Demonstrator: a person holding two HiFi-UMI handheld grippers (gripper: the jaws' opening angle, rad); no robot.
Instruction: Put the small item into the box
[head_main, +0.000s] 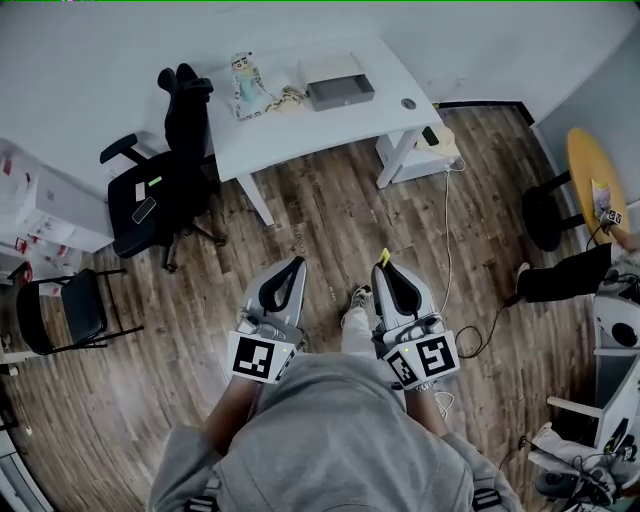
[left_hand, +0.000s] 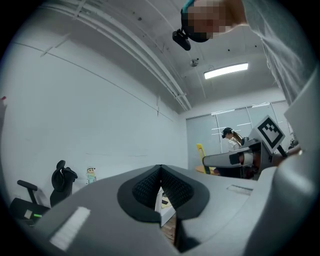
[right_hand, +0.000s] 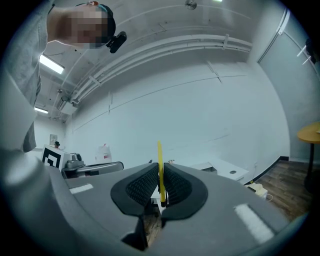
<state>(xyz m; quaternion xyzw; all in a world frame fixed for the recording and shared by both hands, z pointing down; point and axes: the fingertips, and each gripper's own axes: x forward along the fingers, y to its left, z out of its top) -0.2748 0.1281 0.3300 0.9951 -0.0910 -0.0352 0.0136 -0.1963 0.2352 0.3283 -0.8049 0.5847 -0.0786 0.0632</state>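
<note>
- Stick (right_hand: 159, 165) first. Where is the yellow stick?
- It is in the right gripper (head_main: 385, 268). The two black pads (right_hand: 137, 187) squeeze it, one on each side. Its low end sits deep between the pads.
- Which way does it point?
- It is long and thin, and it runs the same way as the fingers. Its free end pokes out past the tips, toward the desk (head_main: 320, 130). In the right gripper view it stands straight up in the gap.
- Is it close to the box (head_main: 340, 92)?
- No. The box sits on the desk. The stick is well apart from the desk, out over the wood floor (head_main: 300, 220).
- What about the left gripper (head_main: 297, 265)?
- Its fingers are pressed together at the tips. Nothing is between them.
- How does the person hold the two grippers?
- Both are held close in front of the person's body, side by side, with a gap between them. Both tips point away from the body, toward the desk. The tips lean in a bit toward each other. The marker cubes are at the ends far from the desk, next to the body.
</note>
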